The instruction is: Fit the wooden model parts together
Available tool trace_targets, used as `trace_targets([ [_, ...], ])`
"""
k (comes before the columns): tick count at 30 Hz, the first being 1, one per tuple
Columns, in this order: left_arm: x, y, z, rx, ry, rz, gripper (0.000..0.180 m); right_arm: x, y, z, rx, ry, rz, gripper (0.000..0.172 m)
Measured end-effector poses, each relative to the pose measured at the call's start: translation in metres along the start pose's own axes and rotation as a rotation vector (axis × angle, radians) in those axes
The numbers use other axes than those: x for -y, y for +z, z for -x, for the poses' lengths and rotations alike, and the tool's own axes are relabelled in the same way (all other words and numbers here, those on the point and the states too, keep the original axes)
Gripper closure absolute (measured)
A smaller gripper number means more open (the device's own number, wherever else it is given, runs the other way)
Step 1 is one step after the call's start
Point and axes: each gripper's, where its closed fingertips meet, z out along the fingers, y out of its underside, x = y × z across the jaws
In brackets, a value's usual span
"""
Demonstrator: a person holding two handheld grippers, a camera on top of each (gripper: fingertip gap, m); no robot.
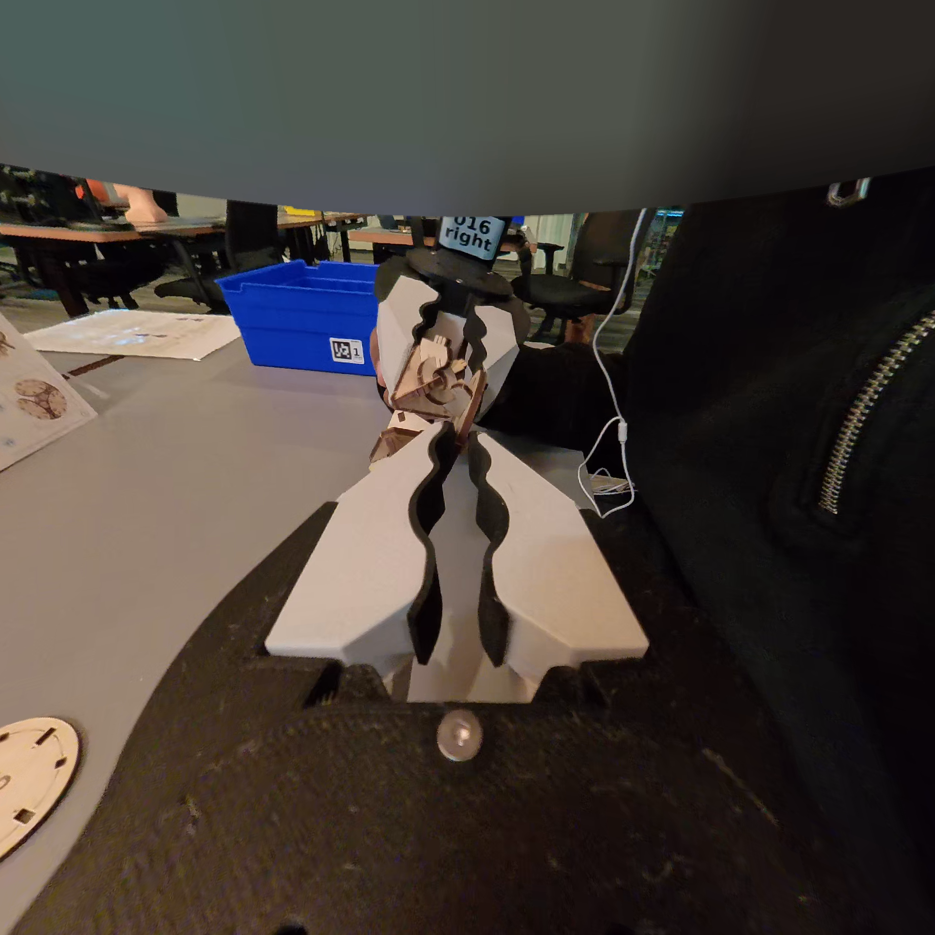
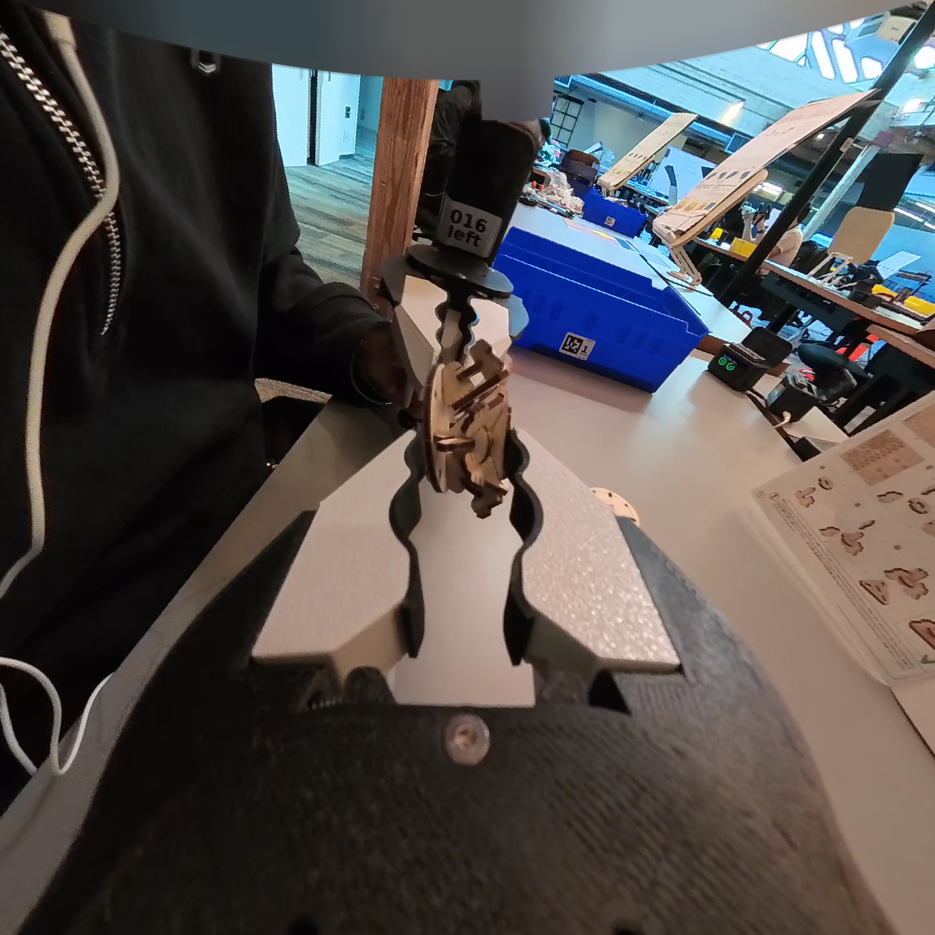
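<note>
A small light-wood plywood assembly [image 1: 435,374], a round disc with slotted parts on one face, hangs in the air above the grey table [image 1: 177,480] between my two grippers. My left gripper [image 1: 459,434] is shut on the thin rim of its disc. In the right wrist view it [image 2: 458,344] comes in from the far side and pinches the top edge. My right gripper [image 2: 468,450] is shut across the thickness of the assembly [image 2: 465,430], one pad on the disc face and the other on the slotted parts. It also shows in the left wrist view [image 1: 450,344], facing me.
A blue bin [image 1: 298,324] stands on the table behind the grippers. A loose wooden disc [image 1: 30,774] lies on the table. Printed instruction sheets [image 2: 860,546] lie at the right and at the far left [image 1: 136,331]. A person in a black jacket [image 1: 784,455] stands close by with a white cable [image 1: 607,354]. My left and right fingertips are right by each other.
</note>
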Motion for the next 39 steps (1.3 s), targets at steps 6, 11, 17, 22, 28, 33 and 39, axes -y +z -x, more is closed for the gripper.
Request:
trace_targets([
  [6, -0.002, 0.0, 0.004, 0.013, -0.006, 0.008, 0.178, -0.002, 0.001, -0.004, 0.001, 0.07, -0.009, 0.141],
  [11, -0.007, 0.001, 0.0, -0.017, 0.009, 0.035, 0.179, -0.003, 0.0, -0.006, 0.002, 0.132, -0.031, 0.128],
  [17, -0.008, 0.003, -0.011, -0.083, 0.021, 0.039, 0.179, -0.002, -0.005, 0.004, 0.149, 0.312, -0.057, 0.121],
  [22, -0.009, 0.003, -0.021, -0.141, 0.023, 0.044, 0.179, -0.003, -0.009, 0.02, 0.255, 0.352, -0.046, 0.122],
  [28, -0.012, 0.005, -0.022, -0.153, 0.016, 0.059, 0.179, -0.002, -0.009, 0.028, 0.292, 0.314, -0.038, 0.141],
  [33, -0.012, 0.005, -0.021, -0.158, 0.004, 0.062, 0.179, -0.002, -0.009, 0.028, 0.281, 0.294, -0.033, 0.143],
  [39, -0.011, 0.004, -0.018, -0.146, -0.013, 0.053, 0.179, -0.008, -0.008, 0.026, 0.254, 0.266, 0.011, 0.143],
])
